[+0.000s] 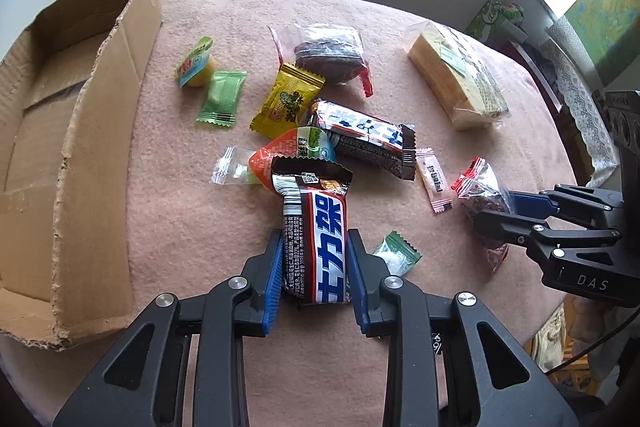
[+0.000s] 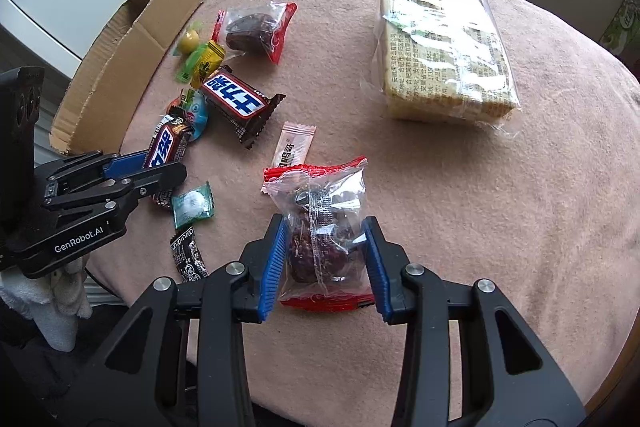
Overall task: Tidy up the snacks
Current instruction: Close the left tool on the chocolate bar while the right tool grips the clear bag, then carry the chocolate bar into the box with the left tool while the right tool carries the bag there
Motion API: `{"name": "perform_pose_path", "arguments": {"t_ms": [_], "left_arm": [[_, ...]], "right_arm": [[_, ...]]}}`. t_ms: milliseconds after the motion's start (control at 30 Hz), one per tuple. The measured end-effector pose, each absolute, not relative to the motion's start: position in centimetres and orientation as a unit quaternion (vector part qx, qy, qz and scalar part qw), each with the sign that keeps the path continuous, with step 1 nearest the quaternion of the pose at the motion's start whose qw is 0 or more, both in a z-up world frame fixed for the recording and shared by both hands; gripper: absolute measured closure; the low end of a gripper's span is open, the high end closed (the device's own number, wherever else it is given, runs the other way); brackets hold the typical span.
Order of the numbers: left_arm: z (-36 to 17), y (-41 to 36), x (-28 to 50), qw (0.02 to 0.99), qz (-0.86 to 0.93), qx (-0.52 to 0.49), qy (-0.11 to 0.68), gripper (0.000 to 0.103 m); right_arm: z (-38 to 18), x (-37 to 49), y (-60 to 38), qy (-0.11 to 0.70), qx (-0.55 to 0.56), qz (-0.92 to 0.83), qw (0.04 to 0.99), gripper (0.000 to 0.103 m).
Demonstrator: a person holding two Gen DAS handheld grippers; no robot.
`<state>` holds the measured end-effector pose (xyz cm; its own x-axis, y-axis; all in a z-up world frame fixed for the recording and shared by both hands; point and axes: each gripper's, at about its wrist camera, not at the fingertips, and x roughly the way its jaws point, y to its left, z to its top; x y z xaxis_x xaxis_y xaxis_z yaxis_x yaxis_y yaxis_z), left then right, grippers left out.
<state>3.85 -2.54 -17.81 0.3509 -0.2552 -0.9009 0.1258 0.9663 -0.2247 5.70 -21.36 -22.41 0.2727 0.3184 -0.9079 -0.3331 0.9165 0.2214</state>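
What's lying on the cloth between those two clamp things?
Between the left hand-held gripper and the right hand-held gripper lies one small green-and-white candy. The right wrist view shows it best.

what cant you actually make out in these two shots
- Cardboard box interior: left wrist view cuts it at the left edge; right wrist view shows only its outer wall.
- Orange snack: mostly covered by the chocolate bar in the left gripper.
- Black sachet: right wrist view, lower end hidden behind the right gripper.
- Date packet: whether the pads press it or only flank it is unclear.
- Wafer pack print: too small to read.
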Motion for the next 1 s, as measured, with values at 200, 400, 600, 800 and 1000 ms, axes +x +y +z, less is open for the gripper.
{"name": "perform_pose_path", "arguments": {"t_ms": [200, 400, 600, 800, 1000], "left_arm": [[-15.7, -1.8, 3.4, 0.830, -0.111, -0.082, 0.541, 0.075], [-12.8, -0.1, 2.4, 0.848, -0.093, -0.102, 0.511, 0.075], [-10.4, 3.4, 1.8, 0.861, -0.057, -0.135, 0.487, 0.075], [-9.7, 7.2, 0.3, 0.867, -0.012, -0.163, 0.472, 0.075], [-9.4, 10.5, -0.6, 0.868, 0.028, -0.181, 0.462, 0.075]], "right_arm": [[-19.8, 5.8, -21.3, 0.545, 0.009, 0.206, 0.812, 0.063], [-16.5, 6.5, -19.4, 0.521, 0.008, 0.229, 0.822, 0.063], [-13.8, 8.0, -14.9, 0.500, -0.007, 0.271, 0.823, 0.063], [-12.3, 9.2, -9.3, 0.484, -0.033, 0.322, 0.813, 0.063], [-11.8, 9.5, -4.3, 0.476, -0.058, 0.360, 0.800, 0.063]]}}
